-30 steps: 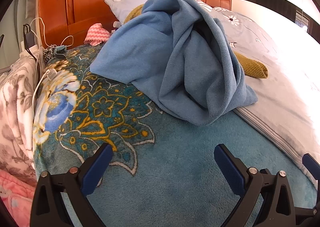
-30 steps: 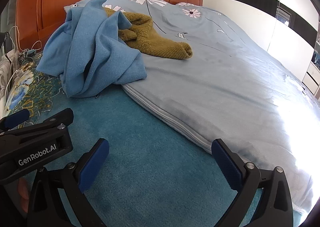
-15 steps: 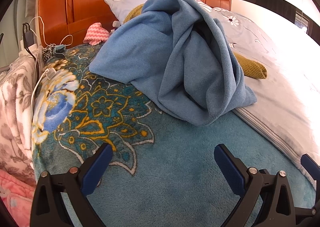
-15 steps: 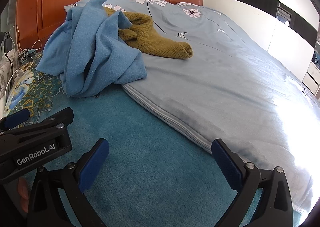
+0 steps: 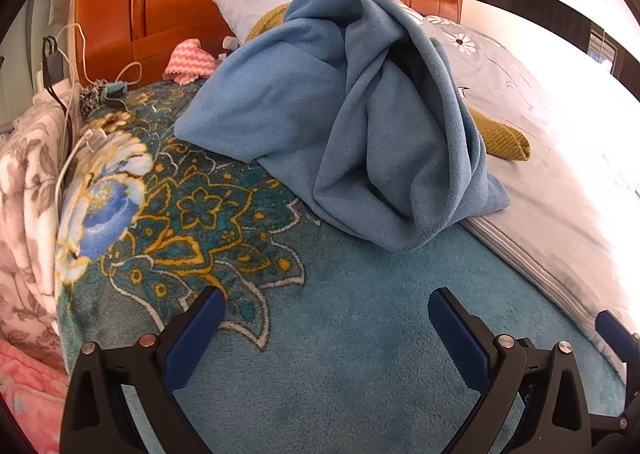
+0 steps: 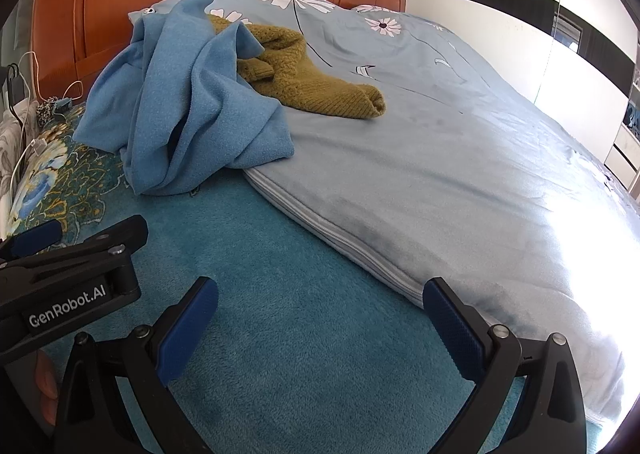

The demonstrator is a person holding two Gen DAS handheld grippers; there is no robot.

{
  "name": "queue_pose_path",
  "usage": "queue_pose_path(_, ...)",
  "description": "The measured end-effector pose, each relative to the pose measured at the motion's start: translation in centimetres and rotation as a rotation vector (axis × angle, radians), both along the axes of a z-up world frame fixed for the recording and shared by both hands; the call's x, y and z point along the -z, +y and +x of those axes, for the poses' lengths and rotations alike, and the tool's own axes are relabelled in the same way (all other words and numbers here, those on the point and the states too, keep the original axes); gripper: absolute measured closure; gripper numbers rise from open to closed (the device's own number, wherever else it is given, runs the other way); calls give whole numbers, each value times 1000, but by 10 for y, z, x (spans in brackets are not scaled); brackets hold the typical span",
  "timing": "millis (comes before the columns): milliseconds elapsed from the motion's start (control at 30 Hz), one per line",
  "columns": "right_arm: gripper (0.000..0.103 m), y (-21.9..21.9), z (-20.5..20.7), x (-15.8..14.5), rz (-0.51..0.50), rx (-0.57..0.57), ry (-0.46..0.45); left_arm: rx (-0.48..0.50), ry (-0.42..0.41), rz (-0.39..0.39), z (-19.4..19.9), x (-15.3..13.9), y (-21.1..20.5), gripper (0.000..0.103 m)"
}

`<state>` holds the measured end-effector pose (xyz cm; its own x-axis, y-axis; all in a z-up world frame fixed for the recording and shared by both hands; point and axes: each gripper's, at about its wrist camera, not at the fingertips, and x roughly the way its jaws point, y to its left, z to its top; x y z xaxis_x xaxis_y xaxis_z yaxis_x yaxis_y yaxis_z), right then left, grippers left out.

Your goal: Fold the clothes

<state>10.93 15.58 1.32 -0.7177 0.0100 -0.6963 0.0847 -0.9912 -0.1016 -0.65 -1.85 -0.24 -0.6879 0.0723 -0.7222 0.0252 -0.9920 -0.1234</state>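
Getting ready to grab: your left gripper (image 5: 326, 324) & right gripper (image 6: 320, 314) hang wide apart w/ nothing in them, low in frame over the teal blanket (image 5: 360, 354). The blue fleece (image 5: 340, 113) lies bunched up top-center, olive sweater (image 6: 316, 89) beside it. Next, reach in & pinch an edge.

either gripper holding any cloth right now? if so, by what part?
Nothing is held. The left gripper and right gripper are both open over the teal blanket, short of the crumpled blue garment and the mustard sweater.
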Motion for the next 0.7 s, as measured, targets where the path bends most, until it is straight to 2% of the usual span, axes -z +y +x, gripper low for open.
queue_pose_path(167, 1, 13, -4, 0, -76, 16, -25, -8, 6, 70, 1, 1, -11, 0)
queue_pose_path(300, 1, 31, 6, -11, -174, 41, -1, 0, 7, 101, 1, 0, -14, 0)
queue_pose_path(467, 1, 42, 21, -19, -180, -2, -9, 18, 21, 148, 4, -8, -20, 0)
queue_pose_path(567, 1, 57, 31, -23, -204, 10, -6, 28, 105, 132, 8, -23, -19, 0)
queue_pose_path(633, 1, 68, 37, -27, -225, 26, -1, 69, 142, 127, 4, -35, -16, 0)
queue_pose_path(700, 1, 79, 42, -29, -234, 46, 5, 124, 146, 153, -8, -49, -8, 0)
